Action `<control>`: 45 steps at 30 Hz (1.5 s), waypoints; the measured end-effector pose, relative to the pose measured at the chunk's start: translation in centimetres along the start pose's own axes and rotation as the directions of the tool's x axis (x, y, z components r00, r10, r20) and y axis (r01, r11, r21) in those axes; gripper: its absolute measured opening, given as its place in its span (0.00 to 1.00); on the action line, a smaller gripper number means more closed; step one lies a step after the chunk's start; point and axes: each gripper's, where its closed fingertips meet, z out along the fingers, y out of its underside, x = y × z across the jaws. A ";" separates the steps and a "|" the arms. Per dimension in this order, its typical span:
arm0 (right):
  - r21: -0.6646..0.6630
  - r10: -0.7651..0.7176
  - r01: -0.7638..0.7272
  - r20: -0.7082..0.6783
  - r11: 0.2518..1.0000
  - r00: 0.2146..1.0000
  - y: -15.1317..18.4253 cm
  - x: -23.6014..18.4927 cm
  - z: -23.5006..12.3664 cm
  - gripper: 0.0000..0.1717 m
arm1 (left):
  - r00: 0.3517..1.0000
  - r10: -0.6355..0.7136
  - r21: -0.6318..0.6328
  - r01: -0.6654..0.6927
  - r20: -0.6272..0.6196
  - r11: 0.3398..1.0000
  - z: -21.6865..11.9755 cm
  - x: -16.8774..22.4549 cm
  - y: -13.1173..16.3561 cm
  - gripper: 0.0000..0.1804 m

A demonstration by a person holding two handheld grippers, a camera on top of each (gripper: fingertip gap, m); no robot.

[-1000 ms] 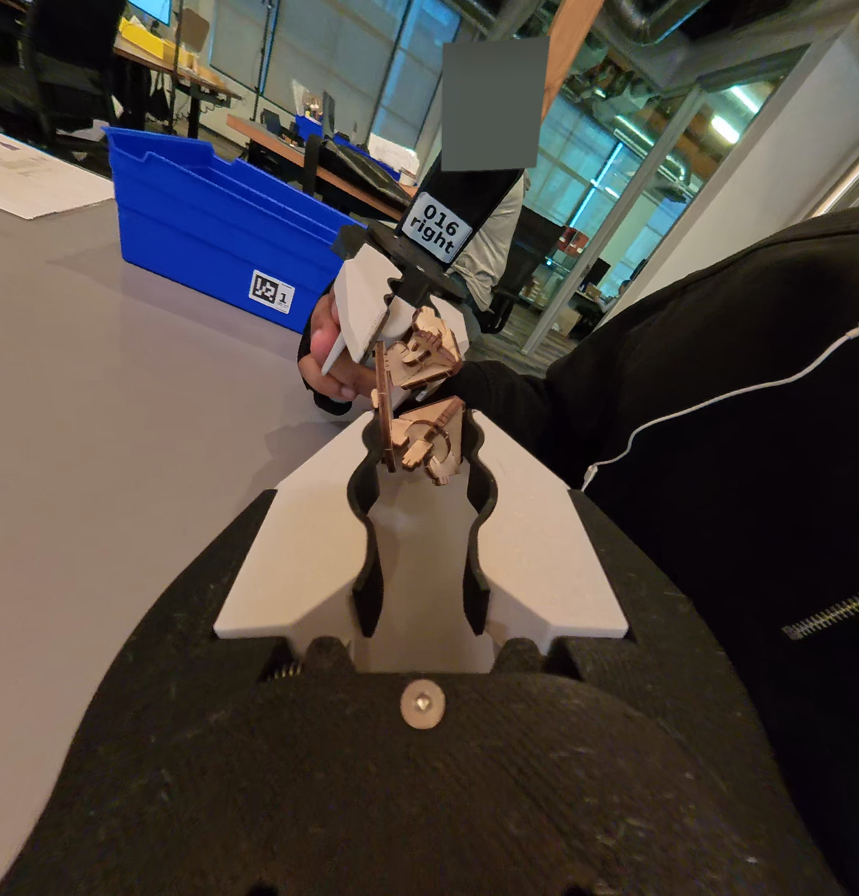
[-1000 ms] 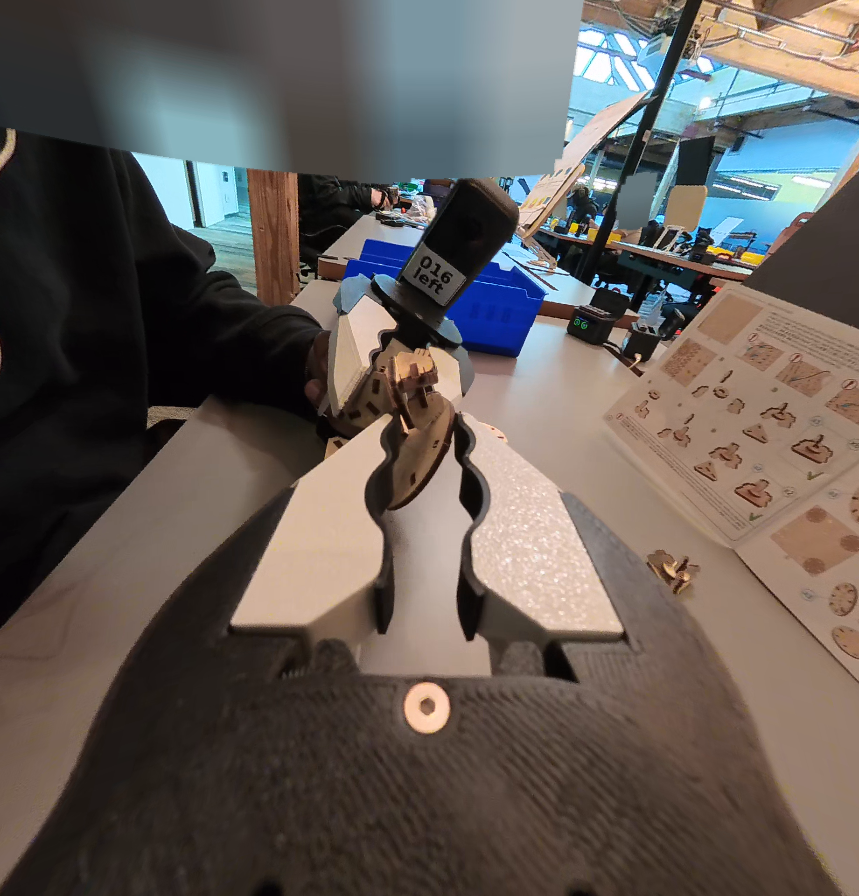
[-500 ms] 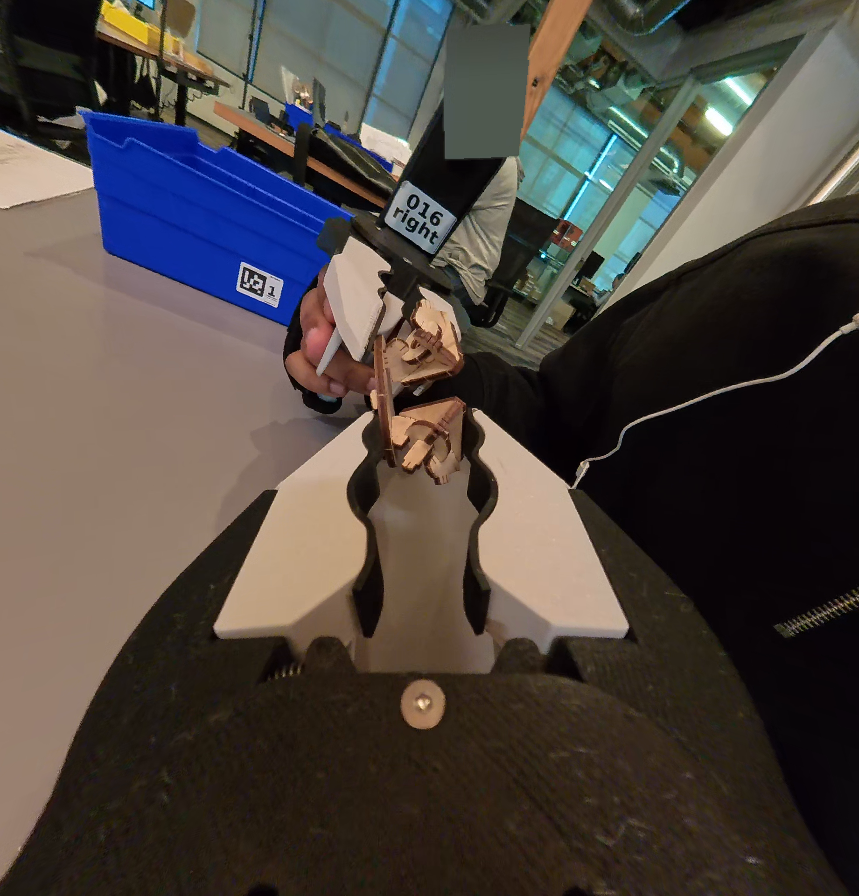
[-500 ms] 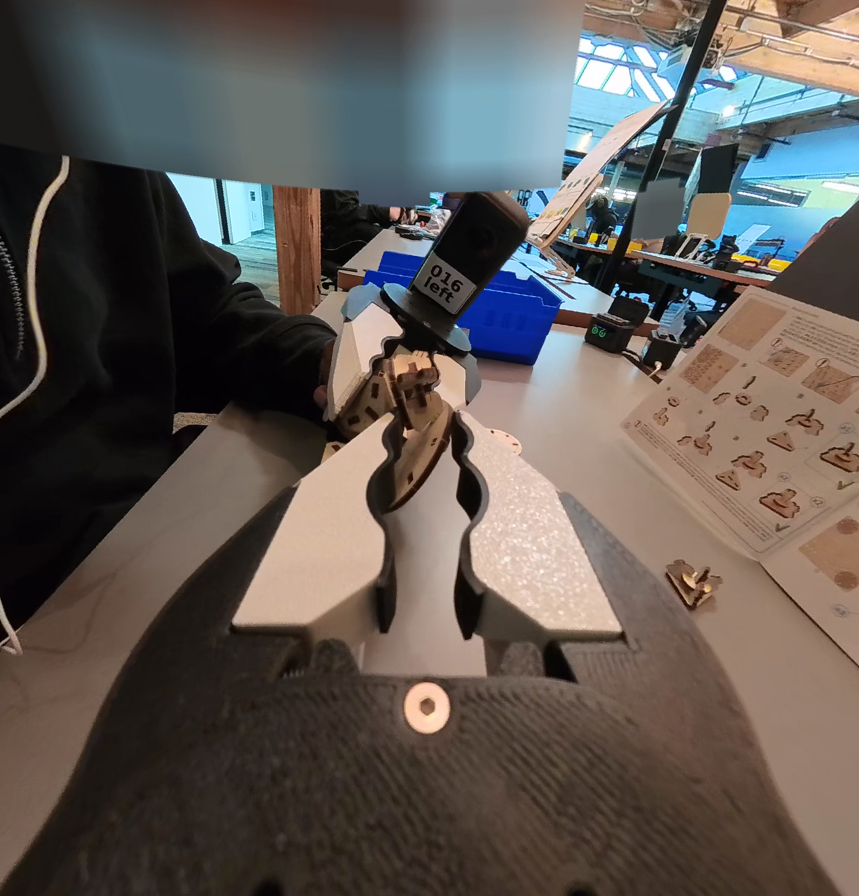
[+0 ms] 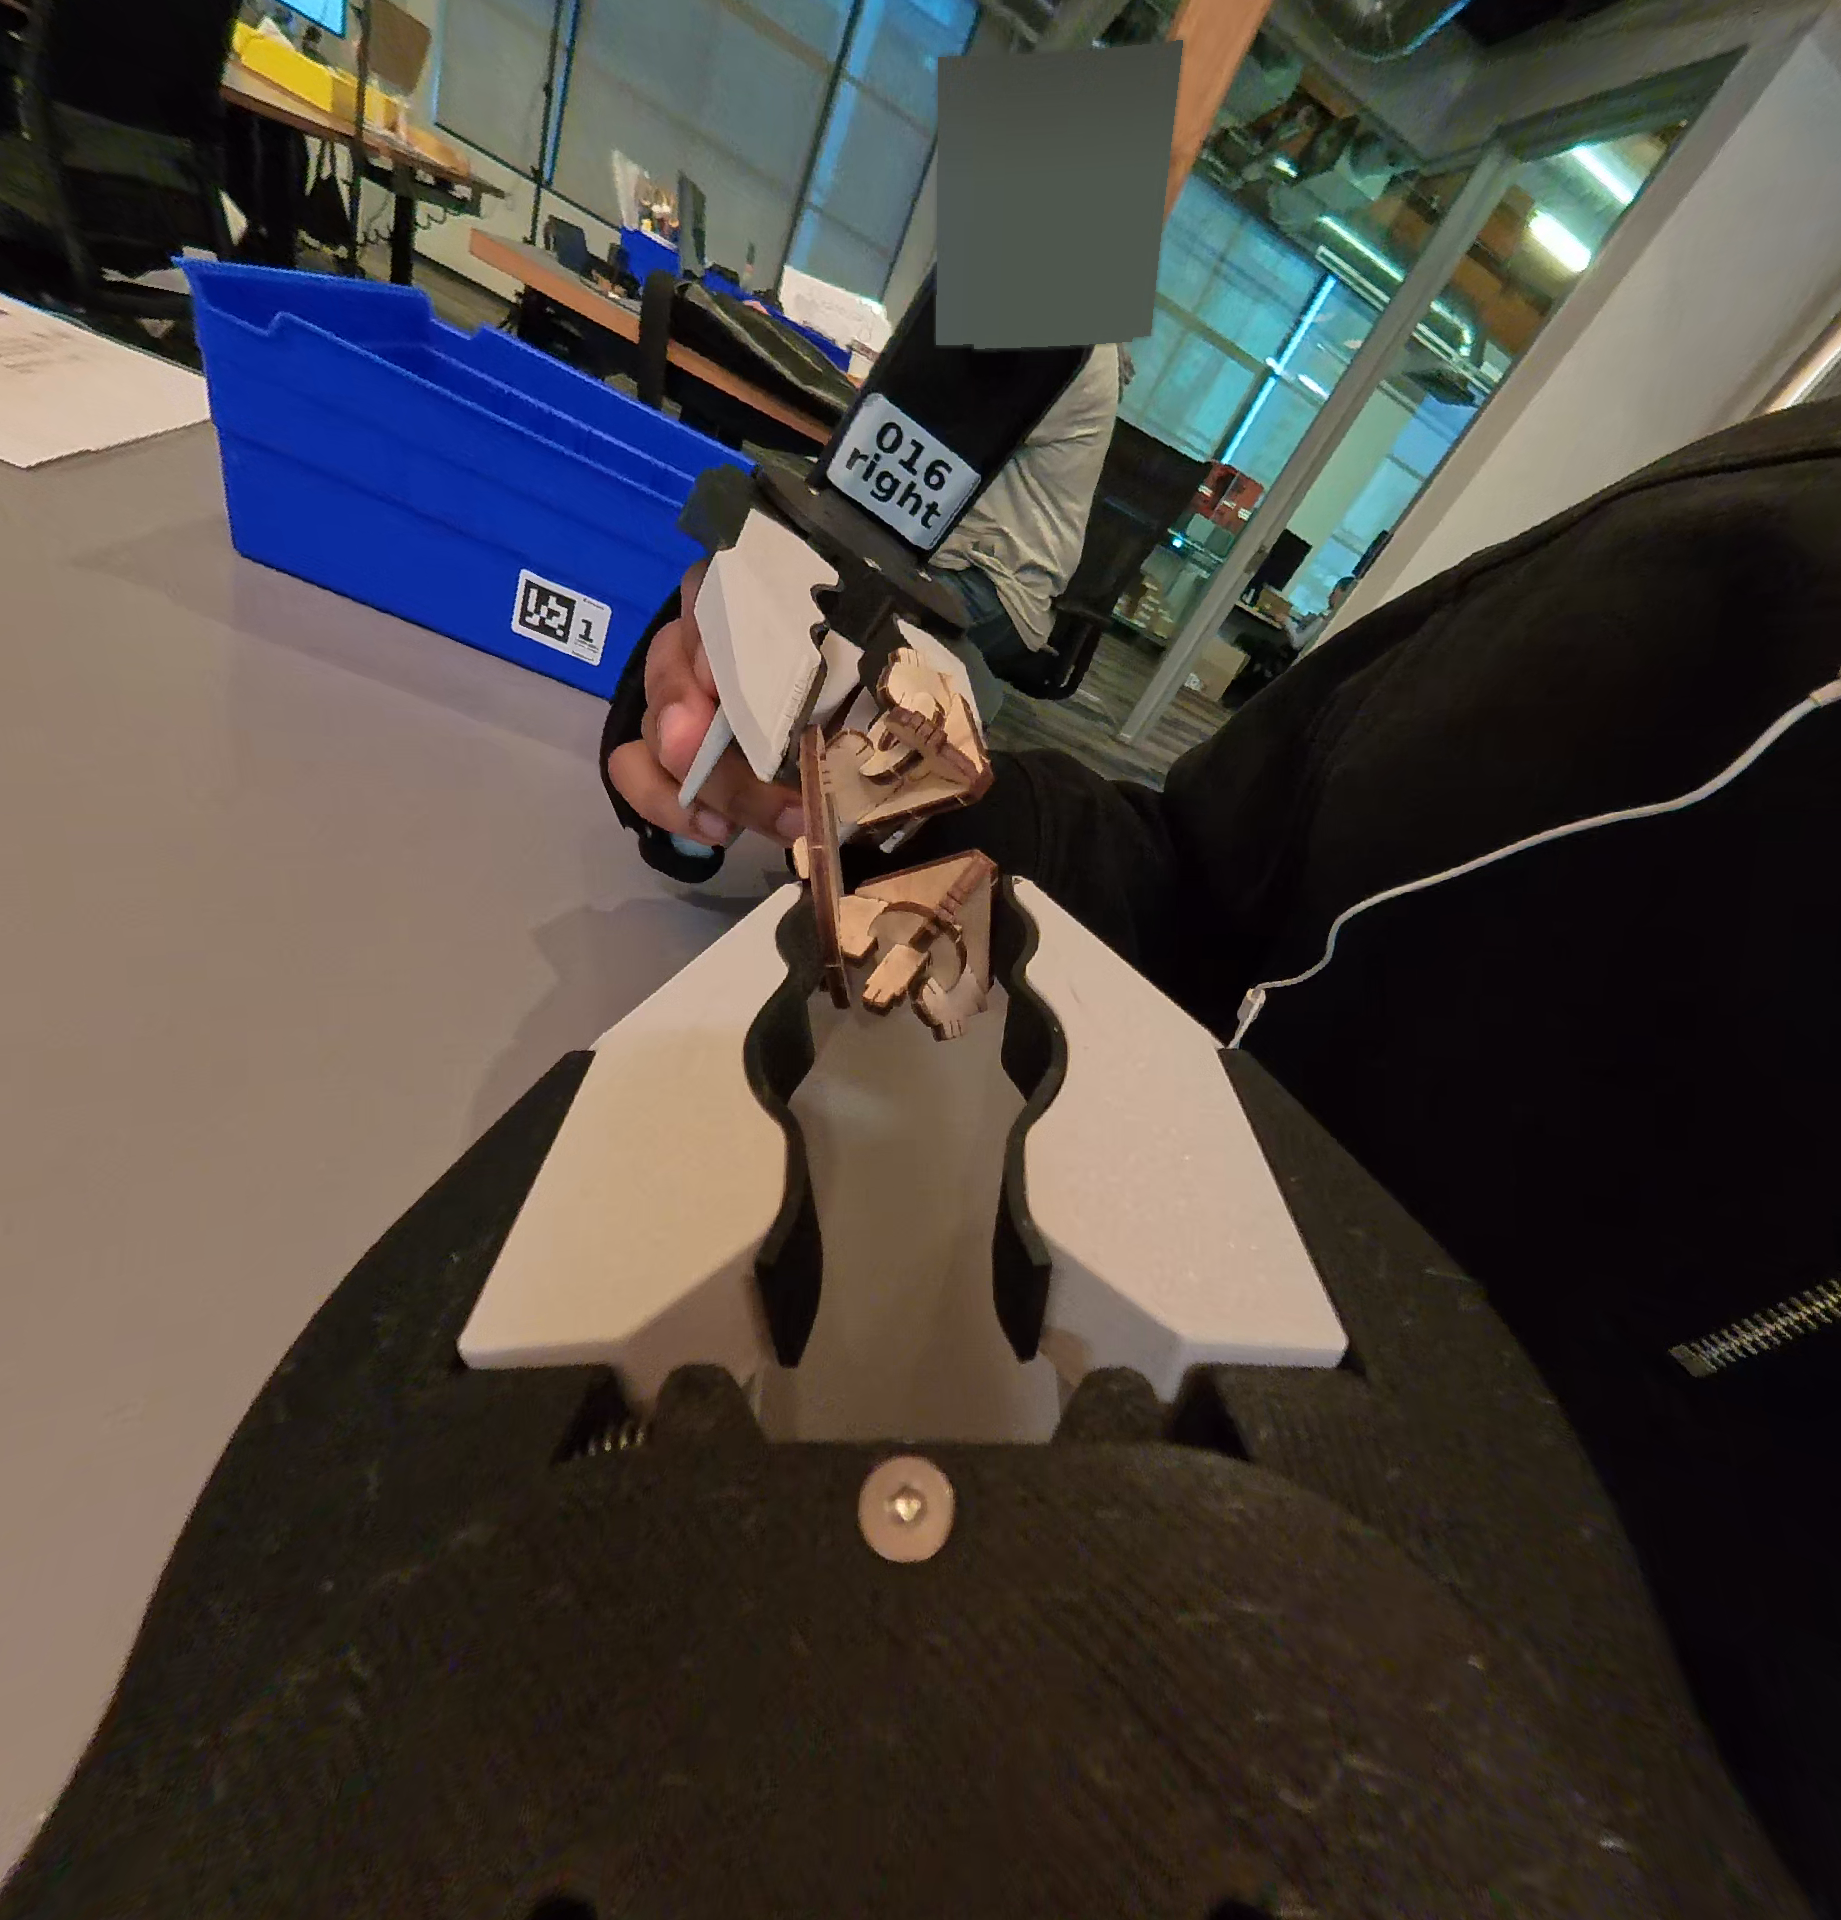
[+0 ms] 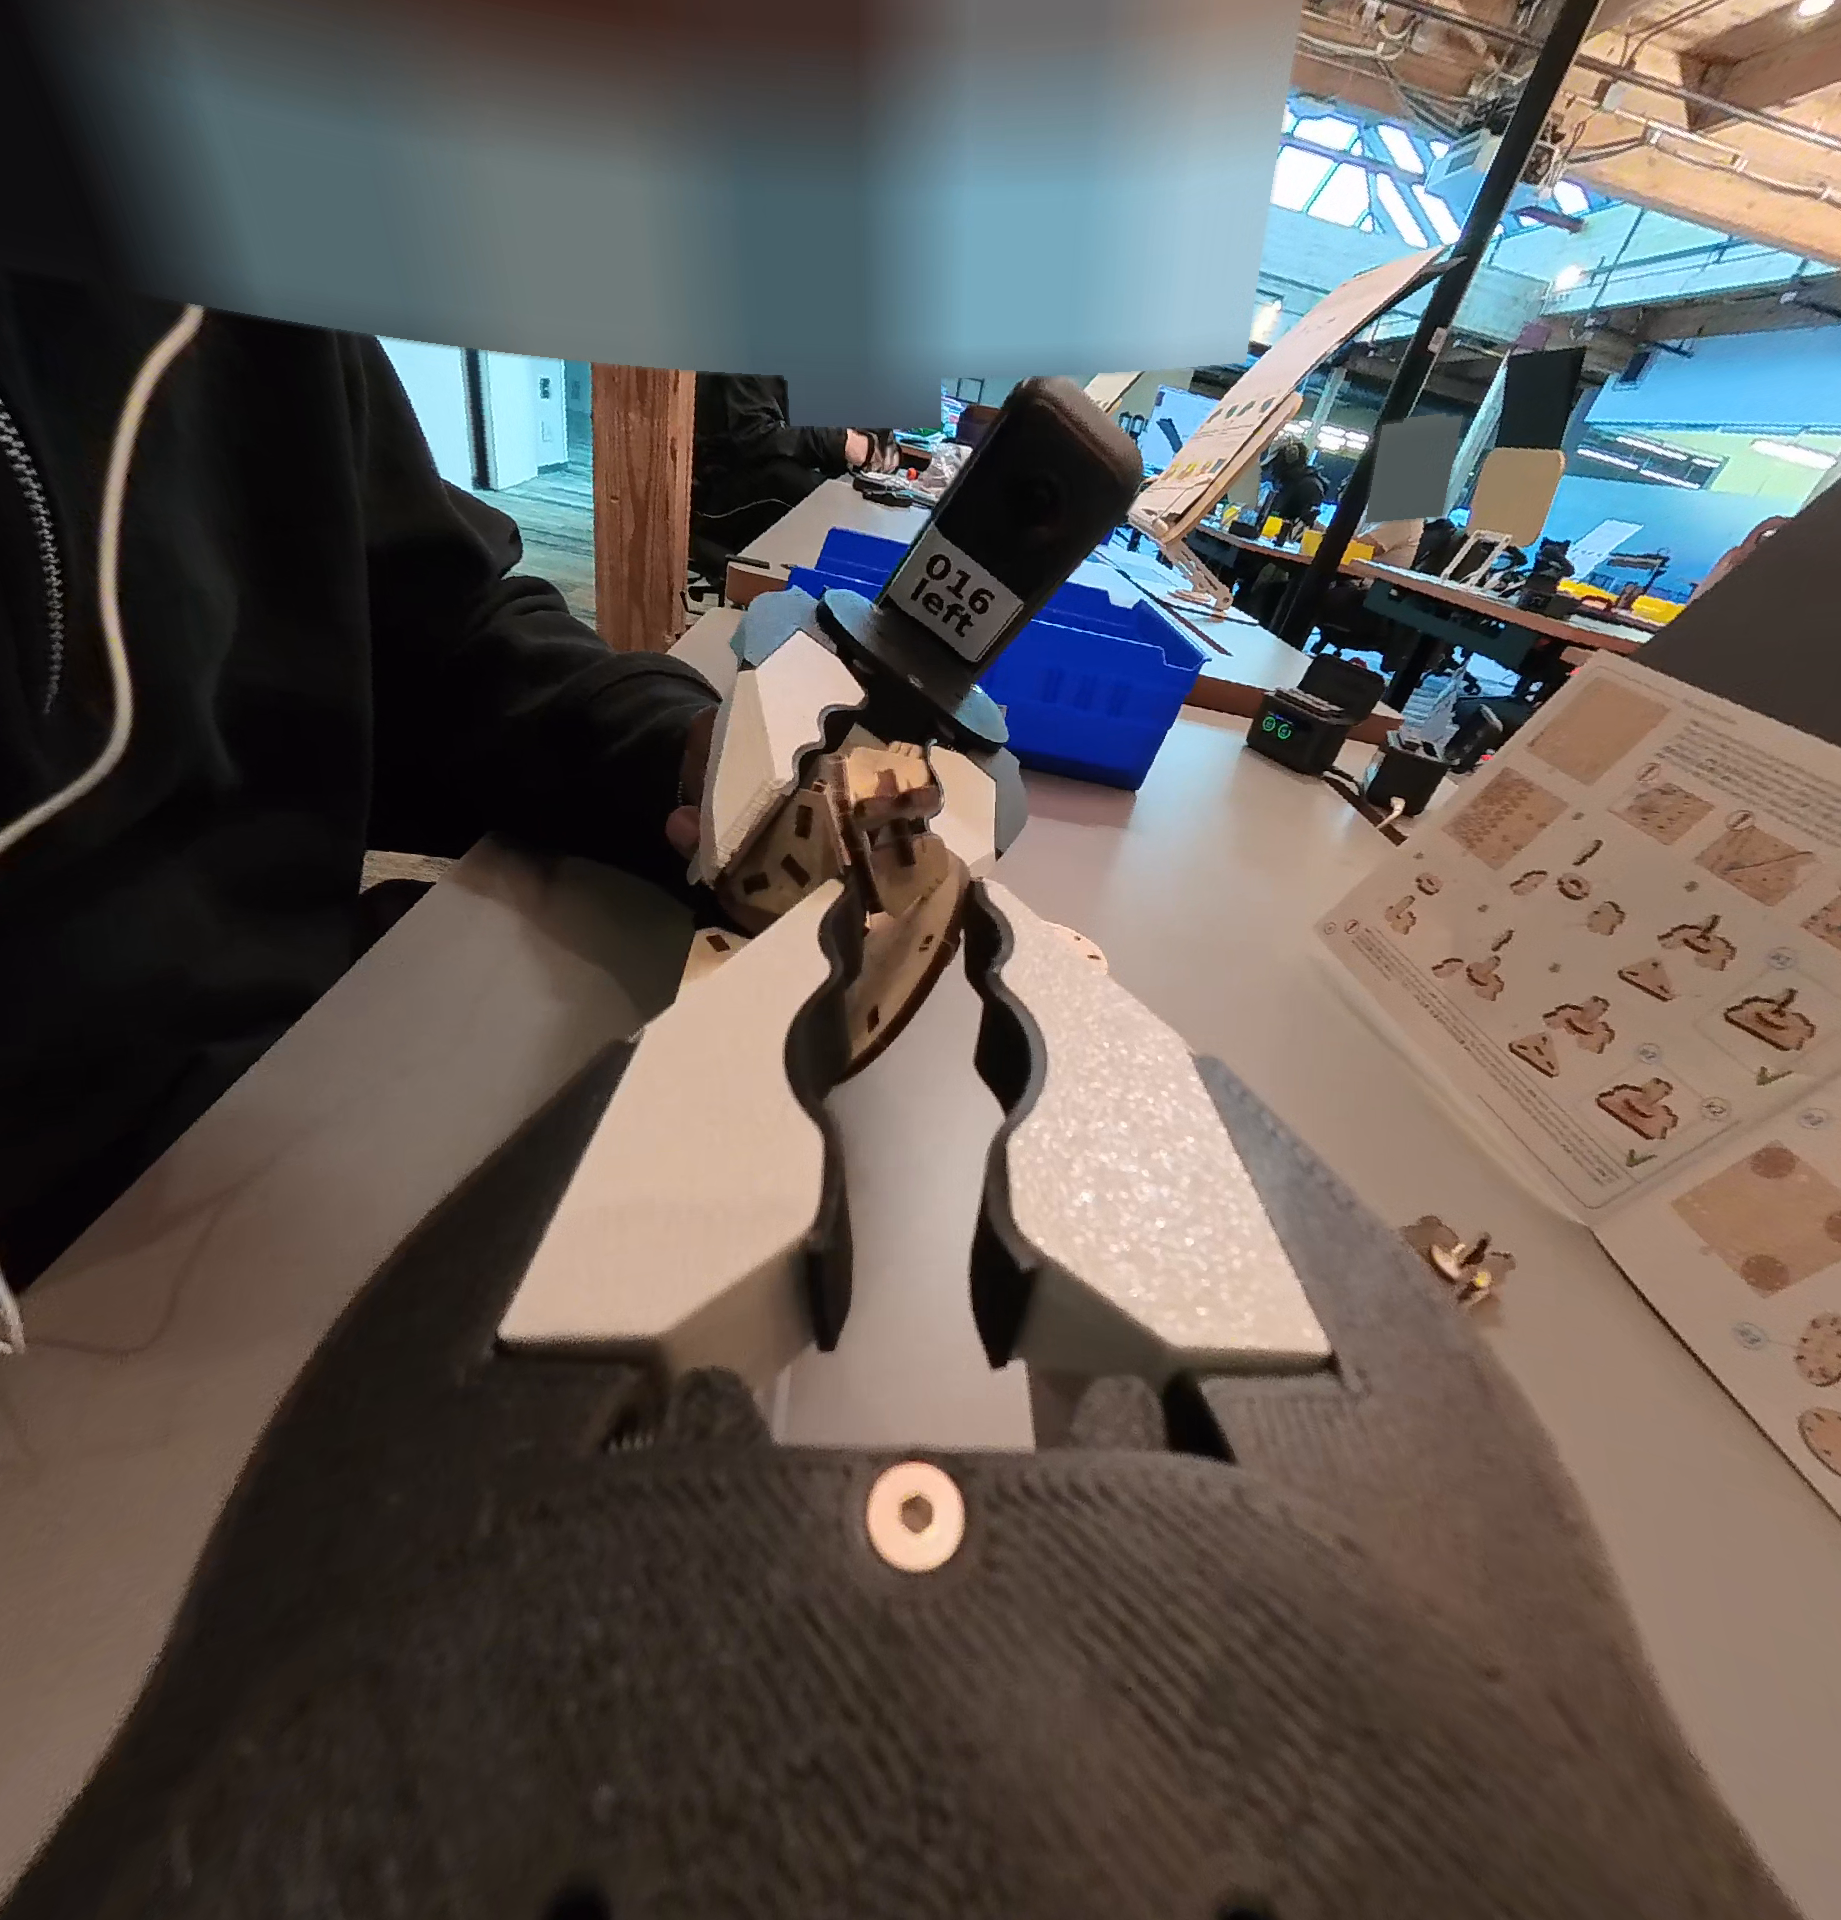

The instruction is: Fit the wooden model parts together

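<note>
Both grippers meet nose to nose above the grey table (image 5: 220, 935), the left gripper (image 5: 900, 940) clamped on one wooden triangular assembly (image 5: 921, 935), the right gripper (image 6: 900, 935) pinching one wooden disc (image 6: 895, 987) joined to it, one blue bin (image 5: 407, 468) behind, one instruction sheet (image 6: 1622, 935) alongside.

Laser-cut wooden assembly (image 5: 895, 914), tilted, above table
</note>
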 end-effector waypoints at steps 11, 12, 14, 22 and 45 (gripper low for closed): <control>-0.097 -0.069 0.060 -0.093 0.994 0.993 1.6 1.2 0.3 0.12 | 0.993 0.068 -0.045 -0.064 0.094 0.997 -0.3 -1.8 0.6 0.16; -0.102 -0.062 0.051 -0.105 0.994 0.993 1.8 1.4 0.3 0.20 | 0.992 0.076 -0.041 -0.072 0.097 0.997 -0.4 -1.8 0.5 0.16; -0.079 0.001 -0.009 -0.103 0.997 0.995 1.7 1.5 0.2 0.31 | 0.987 0.111 -0.049 -0.106 0.116 0.993 -0.5 -2.0 0.4 0.16; 0.094 0.342 -0.342 0.015 0.935 0.940 -0.5 1.9 -0.7 0.38 | 0.914 0.333 -0.114 -0.314 0.231 0.943 -0.8 -2.9 0.6 0.16; 0.051 0.428 -0.430 0.037 0.902 0.903 1.5 1.7 0.7 0.28 | 0.878 0.341 -0.170 -0.300 0.336 0.939 -0.7 -3.9 0.5 0.16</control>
